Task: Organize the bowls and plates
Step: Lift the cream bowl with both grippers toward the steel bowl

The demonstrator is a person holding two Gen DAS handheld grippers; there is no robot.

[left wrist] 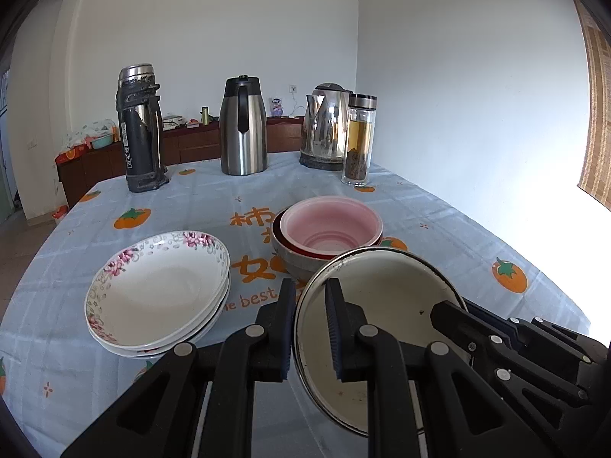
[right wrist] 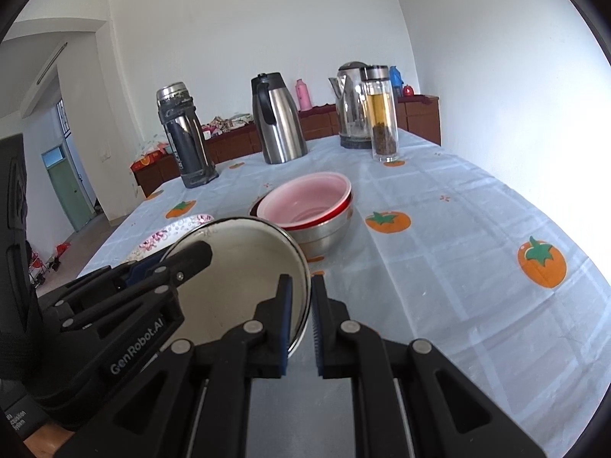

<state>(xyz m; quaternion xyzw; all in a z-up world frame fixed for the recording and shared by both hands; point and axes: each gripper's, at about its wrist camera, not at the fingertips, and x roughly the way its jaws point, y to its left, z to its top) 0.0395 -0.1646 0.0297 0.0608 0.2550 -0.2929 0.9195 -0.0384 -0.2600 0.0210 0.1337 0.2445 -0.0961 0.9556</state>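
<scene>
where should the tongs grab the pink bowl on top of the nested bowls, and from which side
Grip the pink bowl by its thin upper rim, one finger inside and one outside. It sits upright inside the red bowl and metal bowl, so only its rim stands free. Probably come from the near side: the enamel bowl, clamped at opposite rims by the left tongs and right tongs, must be put down first.

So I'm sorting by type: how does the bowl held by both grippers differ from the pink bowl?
The held bowl is white enamel with a dark metal rim; the pink bowl is plain pink. The held bowl is tilted, with the left gripper and right gripper shut on opposite sides of its rim; the pink bowl sits level, nested in a bowl stack. Both are round and empty.
</scene>
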